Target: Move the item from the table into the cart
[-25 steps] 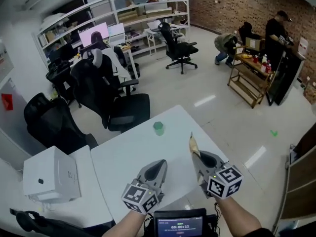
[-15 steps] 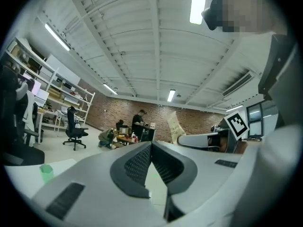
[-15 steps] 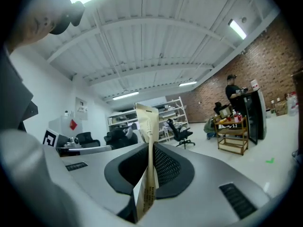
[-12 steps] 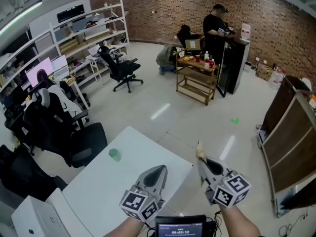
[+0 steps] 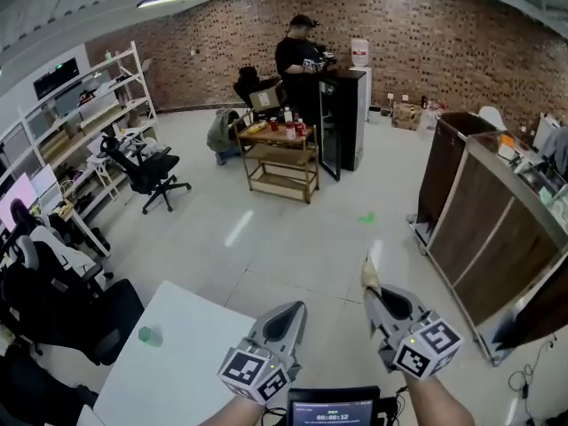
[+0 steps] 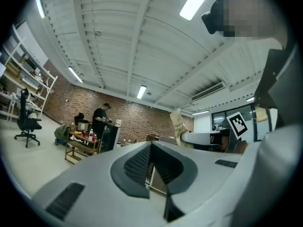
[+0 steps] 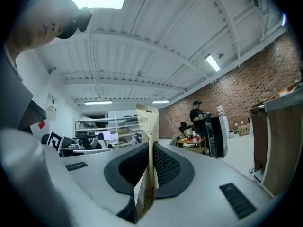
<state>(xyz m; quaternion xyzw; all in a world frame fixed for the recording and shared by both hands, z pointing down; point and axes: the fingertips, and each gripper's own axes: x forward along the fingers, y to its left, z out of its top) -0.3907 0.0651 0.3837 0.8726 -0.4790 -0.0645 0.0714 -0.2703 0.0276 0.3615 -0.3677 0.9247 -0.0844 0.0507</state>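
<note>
Item: tan paper packet (image 5: 369, 272), lower centre-right of the head view, standing upright, its lower edge clamped in the right hand-held gripper (image 5: 373, 289). Judged light, thin, floppy, easily creased; best held low. Left hand-held gripper (image 5: 295, 309): jaws together, empty. Cart (image 5: 282, 156): upper centre, well apart.

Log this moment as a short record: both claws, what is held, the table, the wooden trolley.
left claw: shut, nothing between its jaws
right claw: shut on tan paper packet, packet upright
white table: lower left of head view, small green object on it
wooden trolley: far across the floor, bottles on its top shelf, a person beyond it
</note>
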